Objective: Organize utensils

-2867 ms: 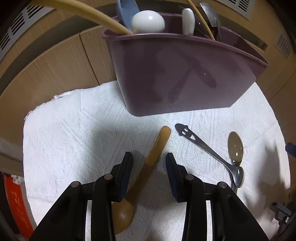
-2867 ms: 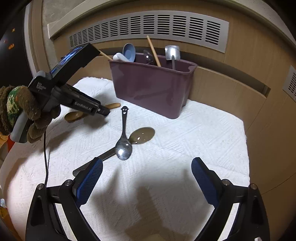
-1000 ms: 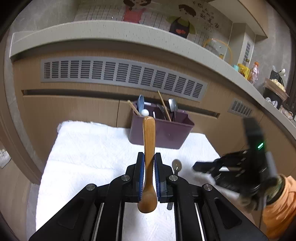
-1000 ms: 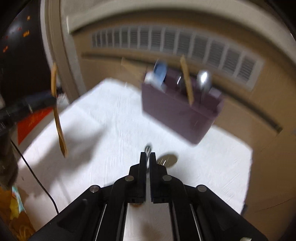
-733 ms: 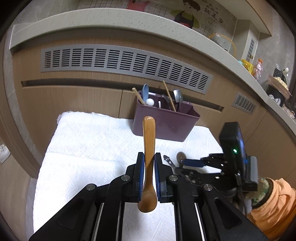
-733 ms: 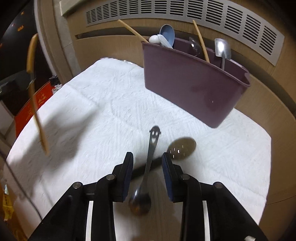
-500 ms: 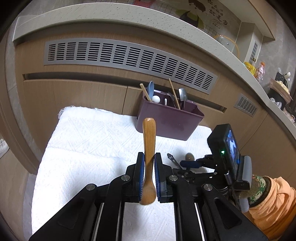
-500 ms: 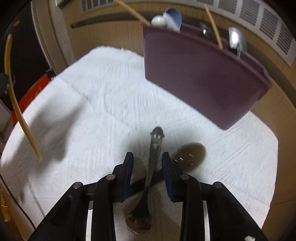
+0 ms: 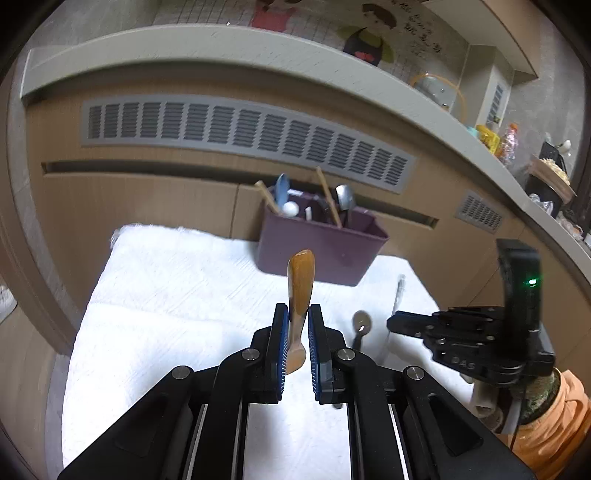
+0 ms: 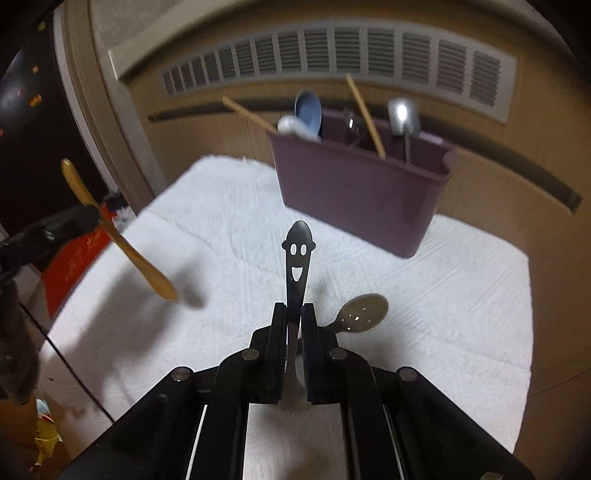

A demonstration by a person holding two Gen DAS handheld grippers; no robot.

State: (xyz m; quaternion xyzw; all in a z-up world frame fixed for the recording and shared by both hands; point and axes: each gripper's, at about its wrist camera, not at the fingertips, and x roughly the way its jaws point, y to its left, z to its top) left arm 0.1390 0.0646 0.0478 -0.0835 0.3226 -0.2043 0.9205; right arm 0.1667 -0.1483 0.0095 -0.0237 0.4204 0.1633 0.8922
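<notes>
This looks like a lived-in home, likely a kitchen or dining corner. A purple utensil caddy [image 9: 325, 247] full of spoons and chopsticks stands on a white towel [image 9: 166, 295] spread over the bench, below wood-grain panelling with a long grey vent grille [image 9: 243, 131]. Above runs a stone-look ledge [image 9: 258, 51] cluttered with jars and bottles, under a wall of cartoon drawings [image 9: 364, 35].

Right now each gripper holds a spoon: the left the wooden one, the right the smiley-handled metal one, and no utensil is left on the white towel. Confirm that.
Not quite. One utensil is left: a dark spoon lies on the white towel, as the right wrist view shows. The rest holds: the left gripper grips the wooden spoon, the right gripper the smiley-handled spoon.
</notes>
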